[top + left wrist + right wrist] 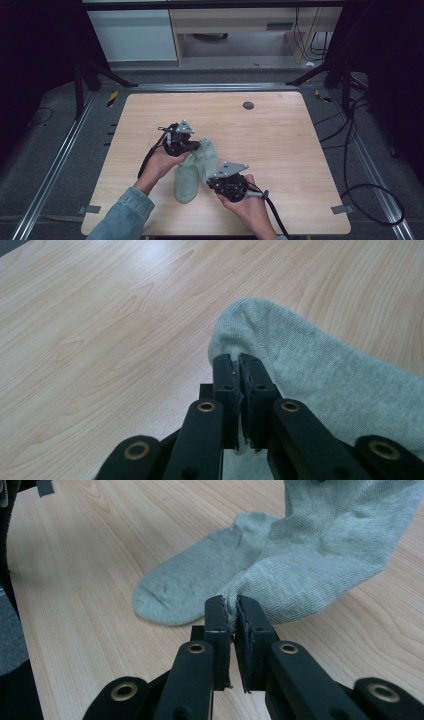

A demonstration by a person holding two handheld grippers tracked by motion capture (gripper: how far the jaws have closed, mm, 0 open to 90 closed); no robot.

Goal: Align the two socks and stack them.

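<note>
Sock pinched at two points by both grippers

Pale grey-green knitted cotton sock (192,172) lies near the middle of the light wooden table (280,150), a little toward the person's side. Whether it is one sock or two laid together I cannot tell for sure: the right gripper view shows a toe end (165,600) flat on the wood and a second, wider fold of the same ribbed fabric (320,565) lifted across it, so it may be a pair.

Two black two-jaw grippers are at work, one in each hand. The left gripper (192,146) is clamped on the sock's upper edge; in the left gripper view its jaws are closed tight with a thin fold of fabric (241,371) squeezed between the pads. The right gripper (214,181) is likewise clenched on the sock's near edge, its pads pressing a bunched bit of knit (233,609). Each gripper carries one grey three-cornered plate on top and trails one black cable.

One blue denim sleeve (125,215) covers the left forearm. On the tabletop there is one small dark round disc (248,105) near the far edge, well apart from the sock. Strips of grey tape (341,209) sit at the near corners. Nothing lies between the grippers and the sock
</note>
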